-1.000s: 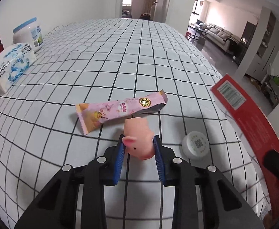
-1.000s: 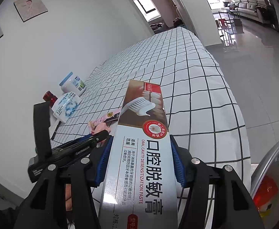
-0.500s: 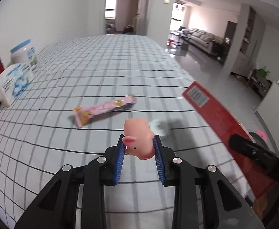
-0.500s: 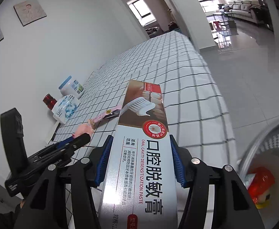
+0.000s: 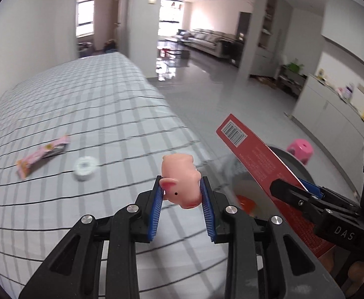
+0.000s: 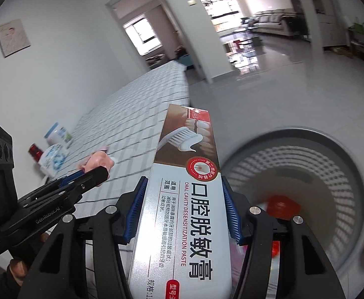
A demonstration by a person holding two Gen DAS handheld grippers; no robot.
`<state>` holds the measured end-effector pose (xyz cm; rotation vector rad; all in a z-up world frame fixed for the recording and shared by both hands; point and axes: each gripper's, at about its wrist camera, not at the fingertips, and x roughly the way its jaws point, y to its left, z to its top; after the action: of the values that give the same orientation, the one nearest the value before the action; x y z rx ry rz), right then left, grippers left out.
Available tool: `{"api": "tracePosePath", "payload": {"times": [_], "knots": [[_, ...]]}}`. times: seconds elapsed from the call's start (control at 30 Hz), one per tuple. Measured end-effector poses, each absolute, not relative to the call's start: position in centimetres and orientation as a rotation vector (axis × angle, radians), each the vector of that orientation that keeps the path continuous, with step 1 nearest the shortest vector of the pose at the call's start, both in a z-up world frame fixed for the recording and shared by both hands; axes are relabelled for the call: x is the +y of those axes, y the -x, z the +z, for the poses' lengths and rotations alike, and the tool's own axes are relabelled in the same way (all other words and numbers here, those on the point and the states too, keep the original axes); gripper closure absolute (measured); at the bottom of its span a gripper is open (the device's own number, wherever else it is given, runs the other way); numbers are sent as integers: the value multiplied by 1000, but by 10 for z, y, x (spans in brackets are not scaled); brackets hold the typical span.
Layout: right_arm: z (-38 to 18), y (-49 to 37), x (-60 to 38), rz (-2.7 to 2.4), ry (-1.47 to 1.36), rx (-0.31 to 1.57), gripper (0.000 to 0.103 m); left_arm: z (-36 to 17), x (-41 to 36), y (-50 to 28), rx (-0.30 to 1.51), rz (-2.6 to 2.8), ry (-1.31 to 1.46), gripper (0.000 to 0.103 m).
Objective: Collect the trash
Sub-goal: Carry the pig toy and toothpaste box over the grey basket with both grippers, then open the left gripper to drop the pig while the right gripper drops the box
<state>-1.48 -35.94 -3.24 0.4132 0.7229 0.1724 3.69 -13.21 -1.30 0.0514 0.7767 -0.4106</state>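
Note:
My left gripper [image 5: 182,193] is shut on a small pink pig toy [image 5: 180,182], held above the table's right edge. It also shows in the right wrist view [image 6: 96,168]. My right gripper [image 6: 182,199] is shut on a long toothpaste box [image 6: 184,194], held beside the grey perforated trash basket [image 6: 356,174] on the floor. The box shows red in the left wrist view [image 5: 259,164]. A pink snack wrapper [image 5: 42,155] and a white round cap [image 5: 85,169] lie on the checked tablecloth [image 5: 94,114].
The basket holds a red item [image 6: 281,205]. A white jar [image 6: 58,133], a tissue pack [image 6: 53,159] and a red can [image 6: 35,150] stand along the wall. A pink stool [image 5: 300,149] stands on the glossy floor beyond the basket.
Both grippers have swung right, away from the table and toward the basket, still holding the pig toy and the box. The basket's opening now fills much of the right wrist view.

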Motion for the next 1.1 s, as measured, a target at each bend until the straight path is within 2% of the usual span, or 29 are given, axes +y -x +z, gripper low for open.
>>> {"api": "tracePosePath", "payload": {"times": [0.47,0.83,1.1], "knots": [[-54,43,-416,-74,-337,762,48,-41,-220,-34,838,-552,-181,73],[-69,45,-411,-149,-188,841,48,-63,-251,-40,886,-561,-248,73],[-77,44,-418,-152,-222,887,48,-79,-264,-45,932,-562,-270,73]]}}
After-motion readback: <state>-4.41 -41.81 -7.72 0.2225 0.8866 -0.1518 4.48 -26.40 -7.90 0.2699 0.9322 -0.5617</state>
